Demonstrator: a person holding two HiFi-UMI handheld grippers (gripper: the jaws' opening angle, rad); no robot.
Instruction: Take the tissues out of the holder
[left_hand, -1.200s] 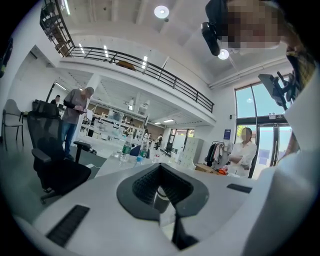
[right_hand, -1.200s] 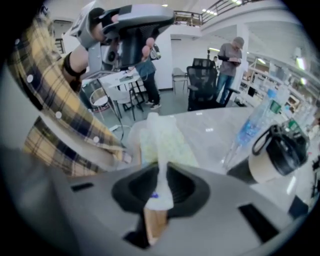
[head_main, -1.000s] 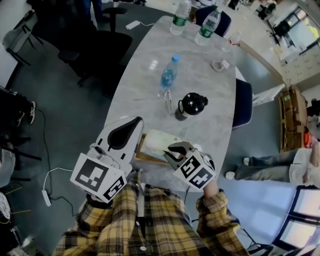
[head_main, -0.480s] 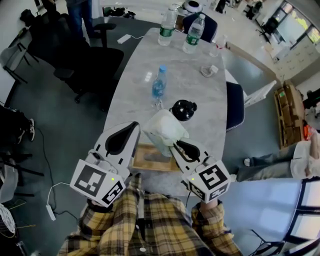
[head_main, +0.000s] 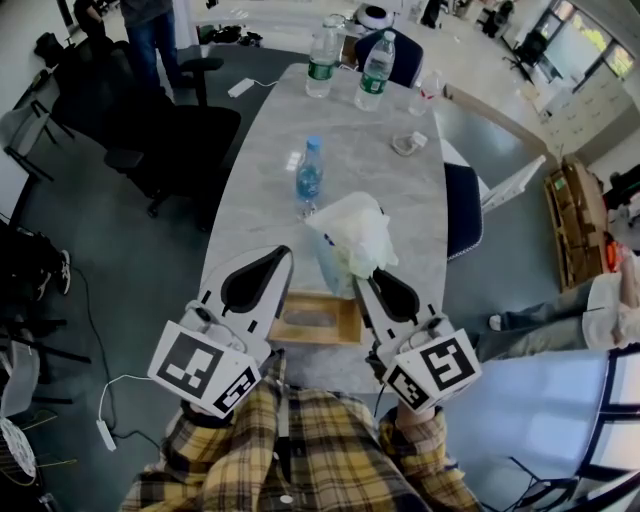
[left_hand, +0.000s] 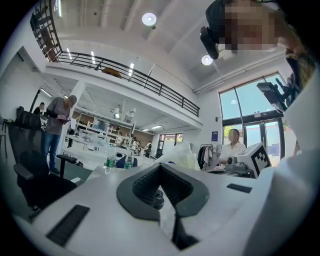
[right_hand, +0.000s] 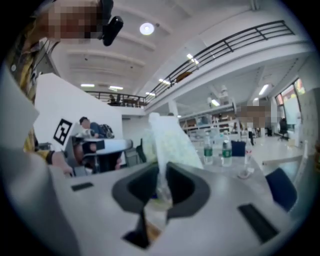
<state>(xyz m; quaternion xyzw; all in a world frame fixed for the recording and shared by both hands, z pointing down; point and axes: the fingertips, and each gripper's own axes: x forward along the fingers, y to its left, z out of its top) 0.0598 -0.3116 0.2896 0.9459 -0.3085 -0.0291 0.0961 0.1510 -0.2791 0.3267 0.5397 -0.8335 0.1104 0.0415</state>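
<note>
Two jaws of your right gripper (head_main: 362, 278) are pinching the tissues (head_main: 356, 236) by the near end. The soft pack stands up out of the tips toward 12 o'clock, clear of the holder (head_main: 310, 320). In the right gripper view the pack fills the slot between the pads and rises past them.

Your left gripper (head_main: 280, 252) sits at 9 o'clock from the right one. Its jaws are only a narrow slit apart with nothing in them, and it hovers over the holder's left edge.

The wooden holder lies flat on the table (head_main: 345, 165) between the two grippers, at 8 o'clock from the tissues, its inside bare.

A small blue bottle (head_main: 308, 178) stands at 11 o'clock from the tissues, near them but apart. Two bigger water bottles (head_main: 322, 48) stand at the table's far end, 12 o'clock. A black office chair (head_main: 170, 125) is off the table at 10 o'clock.
</note>
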